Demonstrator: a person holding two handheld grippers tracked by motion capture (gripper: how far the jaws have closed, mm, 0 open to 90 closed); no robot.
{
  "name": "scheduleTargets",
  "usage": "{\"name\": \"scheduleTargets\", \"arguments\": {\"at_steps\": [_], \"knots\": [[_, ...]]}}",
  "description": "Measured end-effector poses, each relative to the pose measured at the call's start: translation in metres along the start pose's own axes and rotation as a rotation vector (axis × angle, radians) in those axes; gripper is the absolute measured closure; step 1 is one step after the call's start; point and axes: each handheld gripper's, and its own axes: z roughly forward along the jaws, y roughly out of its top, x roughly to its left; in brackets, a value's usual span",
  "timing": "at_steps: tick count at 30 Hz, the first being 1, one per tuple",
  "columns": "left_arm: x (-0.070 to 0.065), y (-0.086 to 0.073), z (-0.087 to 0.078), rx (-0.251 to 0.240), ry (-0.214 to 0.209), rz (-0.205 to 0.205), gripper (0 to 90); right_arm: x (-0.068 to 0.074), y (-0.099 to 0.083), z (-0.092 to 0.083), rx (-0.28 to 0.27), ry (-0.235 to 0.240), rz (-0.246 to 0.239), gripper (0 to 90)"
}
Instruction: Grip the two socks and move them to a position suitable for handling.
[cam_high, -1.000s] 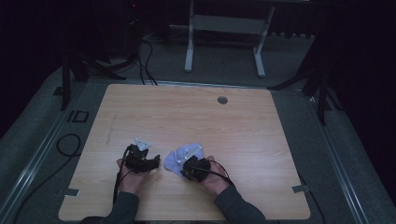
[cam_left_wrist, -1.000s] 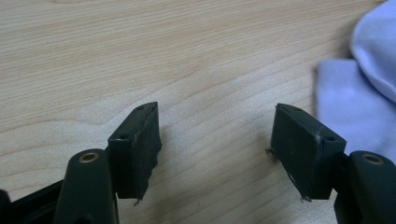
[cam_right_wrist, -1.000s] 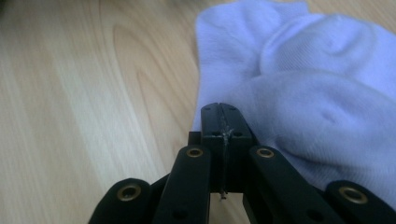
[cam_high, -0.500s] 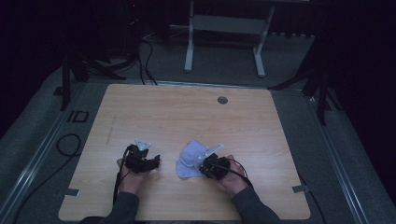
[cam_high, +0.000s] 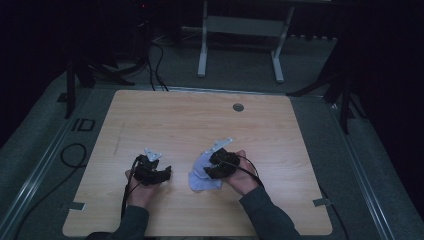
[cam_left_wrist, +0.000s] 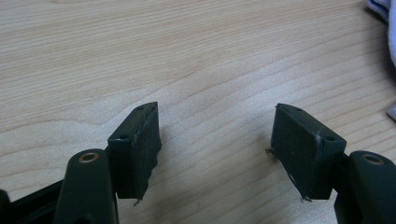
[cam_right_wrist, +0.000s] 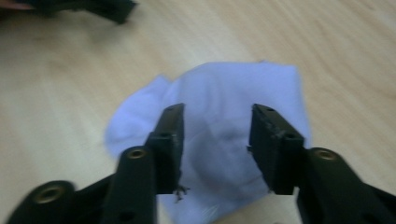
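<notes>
The white cloth (cam_right_wrist: 219, 140) is lying crumpled on the wooden surface (cam_high: 200, 125), near its front edge. The right gripper (cam_right_wrist: 217, 140) is hovering just above it, jaws having just been opening (nothing gripped between them). The left gripper (cam_left_wrist: 217, 149) is resting nearby, jaws standing wide over bare wood.

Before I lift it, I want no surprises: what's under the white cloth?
The cloth lies crumpled and flat on the wooden table, with bare wood all round it. Whatever lies beneath its folds is covered and cannot be seen.
</notes>
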Motion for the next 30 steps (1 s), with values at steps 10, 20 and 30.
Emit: {"name": "scheduleTargets", "arguments": {"at_steps": [10, 20, 30], "knots": [[0.0, 0.0, 0.0, 0.001, 0.0, 0.003, 33.1, -0.001, 0.013, 0.025, 0.15, -0.024, -0.082, 42.4], [0.0, 0.0, 0.0, 0.002, 0.0, 0.001, 33.1, -0.006, 0.008, 0.007, 0.112, -0.04, -0.06, 64.6], [0.0, 0.0, 0.0, 0.0, 0.0, -0.001, 33.0, -0.02, -0.016, -0.009, 0.067, -0.056, -0.011, 85.0]]}}
